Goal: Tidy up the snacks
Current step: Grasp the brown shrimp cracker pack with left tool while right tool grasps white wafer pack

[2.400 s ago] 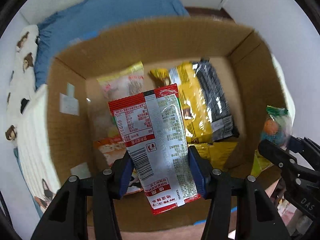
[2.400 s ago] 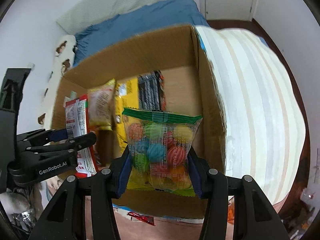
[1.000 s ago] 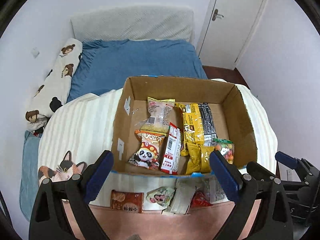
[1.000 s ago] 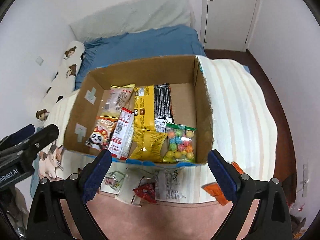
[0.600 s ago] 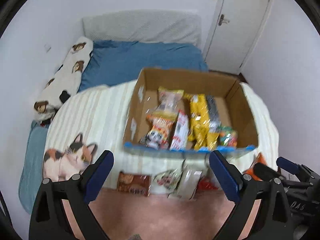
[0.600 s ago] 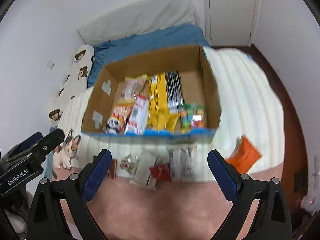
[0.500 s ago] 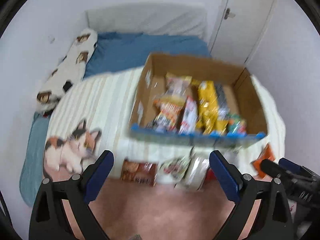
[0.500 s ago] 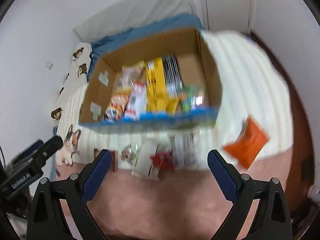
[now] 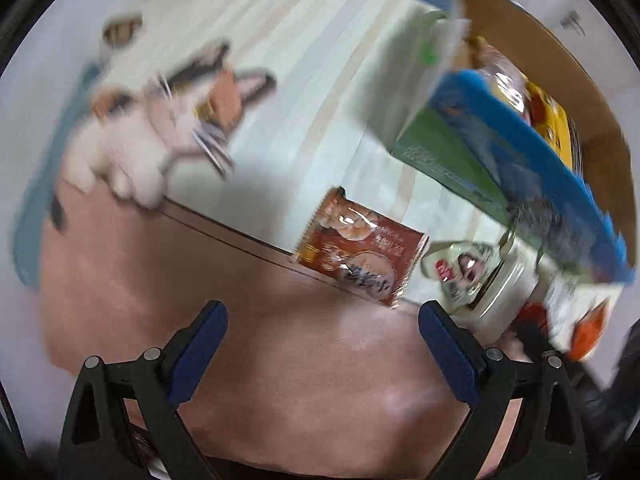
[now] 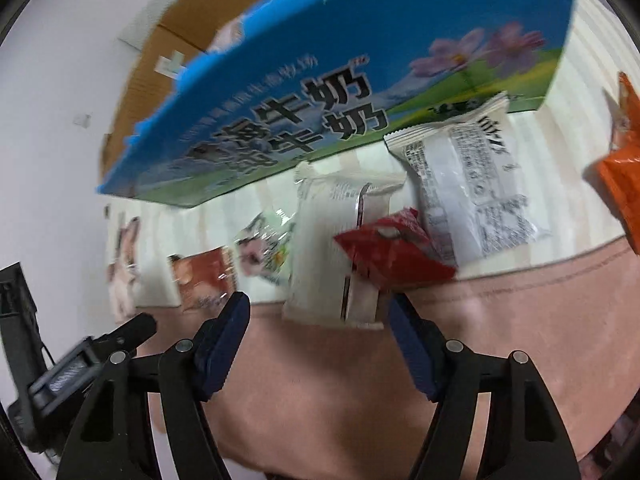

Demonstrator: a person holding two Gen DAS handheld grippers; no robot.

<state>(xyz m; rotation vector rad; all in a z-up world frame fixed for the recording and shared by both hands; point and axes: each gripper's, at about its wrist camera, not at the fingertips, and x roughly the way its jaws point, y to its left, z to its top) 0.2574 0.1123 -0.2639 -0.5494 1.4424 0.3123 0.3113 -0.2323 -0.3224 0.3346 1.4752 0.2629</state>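
1. under my fingers lies a bed cover (image 10: 500,320), pink near me, cream-striped beyond, with a cat picture (image 9: 160,120).
2. the cardboard box (image 10: 320,80) sits on the stripes.
3. before it lie loose packets: a brown packet (image 9: 360,248), a white packet (image 10: 340,256), a red packet (image 10: 392,256) on it, a printed white packet (image 10: 472,192), an orange packet (image 10: 620,184).

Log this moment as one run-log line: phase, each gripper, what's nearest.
phase: reaching for loose snacks | left gripper: open, empty, near brown packet | right gripper: closing, white packet between jaws, not yet gripped | box: behind
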